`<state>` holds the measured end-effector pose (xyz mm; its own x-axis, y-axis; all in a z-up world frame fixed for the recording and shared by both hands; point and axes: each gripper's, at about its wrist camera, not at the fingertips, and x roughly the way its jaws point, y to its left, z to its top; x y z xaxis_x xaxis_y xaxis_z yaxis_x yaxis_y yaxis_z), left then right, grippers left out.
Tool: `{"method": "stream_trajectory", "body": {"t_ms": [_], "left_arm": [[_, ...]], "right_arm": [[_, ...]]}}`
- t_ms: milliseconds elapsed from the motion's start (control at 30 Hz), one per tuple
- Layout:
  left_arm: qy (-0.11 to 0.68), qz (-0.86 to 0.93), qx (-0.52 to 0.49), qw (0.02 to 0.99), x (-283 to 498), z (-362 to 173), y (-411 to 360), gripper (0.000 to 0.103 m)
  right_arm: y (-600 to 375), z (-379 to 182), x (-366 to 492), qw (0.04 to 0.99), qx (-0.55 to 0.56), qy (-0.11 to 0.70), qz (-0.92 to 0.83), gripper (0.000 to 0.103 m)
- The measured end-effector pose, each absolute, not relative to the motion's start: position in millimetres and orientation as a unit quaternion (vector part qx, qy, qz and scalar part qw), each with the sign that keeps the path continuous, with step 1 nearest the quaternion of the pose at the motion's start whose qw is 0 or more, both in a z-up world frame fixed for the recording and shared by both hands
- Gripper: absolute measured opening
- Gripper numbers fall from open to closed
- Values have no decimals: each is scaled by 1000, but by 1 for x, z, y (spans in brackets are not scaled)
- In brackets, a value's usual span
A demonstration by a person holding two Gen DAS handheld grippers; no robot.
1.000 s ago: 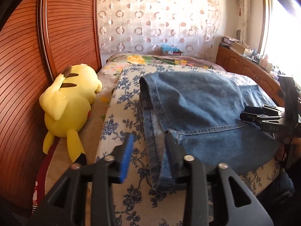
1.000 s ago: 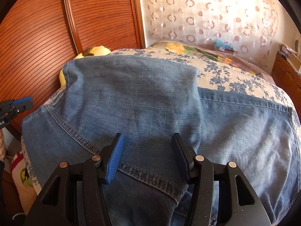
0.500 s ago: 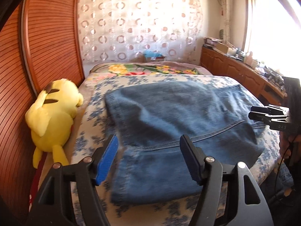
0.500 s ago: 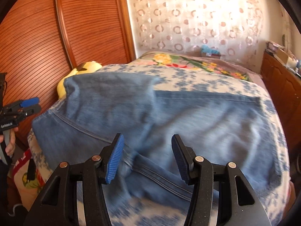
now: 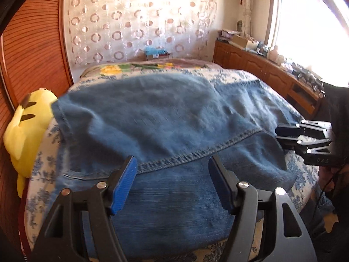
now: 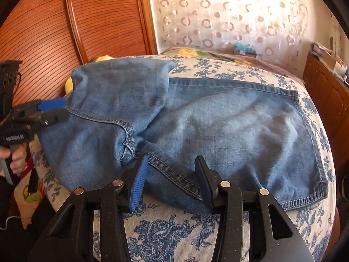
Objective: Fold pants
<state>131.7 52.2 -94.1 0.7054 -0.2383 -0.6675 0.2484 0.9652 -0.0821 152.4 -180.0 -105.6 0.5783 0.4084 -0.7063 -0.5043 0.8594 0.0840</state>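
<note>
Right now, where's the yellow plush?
The plush lies at the far left of the left wrist view, between the wooden wall and the jeans; in the right wrist view it only peeks out behind the jeans.

We see the pants [image 6: 229, 131] as faded blue denim, matt and slightly coarse, with raised stitched seams, lying on a bed cover [image 6: 174, 235] of soft matt cloth printed with blue flowers. The left gripper [image 5: 172, 181] and right gripper [image 6: 169, 179] look like matt black plastic with small shiny metal pins and ribbed blue pads. Beside the bed we see a fuzzy yellow plush toy [image 5: 26, 135], glossy ribbed wood panelling [image 6: 98, 21] and a thin sheer curtain [image 5: 139, 21].
</note>
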Motion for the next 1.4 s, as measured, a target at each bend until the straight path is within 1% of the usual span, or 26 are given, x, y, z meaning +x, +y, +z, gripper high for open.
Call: {"method": "stream_trajectory", "body": {"t_ms": [67,133,200,233,300,400,467,667,833,1000,1033,1100,1233,1300,1333,1400], "left_arm": [[362,-128,12,923,133,-99,50,68],[361,-125,17,924,131,-102,47,68],[362,-124,18,924,131,-103,46,68],[364,-122,19,923,131,-104,44,68],[368,-120,21,922,131,-107,42,68],[367,-117,25,923,131,-108,40,68],[366,-117,23,923,131,-110,40,68],[361,-123,24,924,128,-114,40,68],[355,-119,26,927,126,-115,39,68],[352,-120,26,928,127,-116,40,68],[351,-120,26,928,126,-116,40,68],[350,-120,26,929,126,-117,40,68],[349,-119,27,929,126,-117,39,68],[348,-118,28,930,125,-117,39,68],[348,-119,28,930,126,-116,39,68],[348,-119,28,929,125,-116,39,68]], "right_arm": [[-178,-109,153,883,-66,385,261,45],[-177,-113,153,877,-70,393,266,37],[-177,-116,152,870,-67,400,279,23],[-178,-116,150,868,-65,402,284,20],[-179,-116,148,865,-64,404,291,10],[-182,-116,143,862,-61,404,298,5],[-183,-114,137,864,-64,400,300,3],[-187,-103,116,866,-58,389,310,2],[-184,-106,116,868,-58,392,300,2],[-183,-104,117,878,-60,383,281,5],[-184,-103,116,878,-55,382,281,8],[-189,-102,113,883,-53,381,271,18],[-209,-98,107,891,-41,376,251,25],[-223,-96,104,900,-42,371,225,35],[-231,-94,102,905,-39,367,214,37],[-248,-92,99,912,-27,360,197,43]]}}
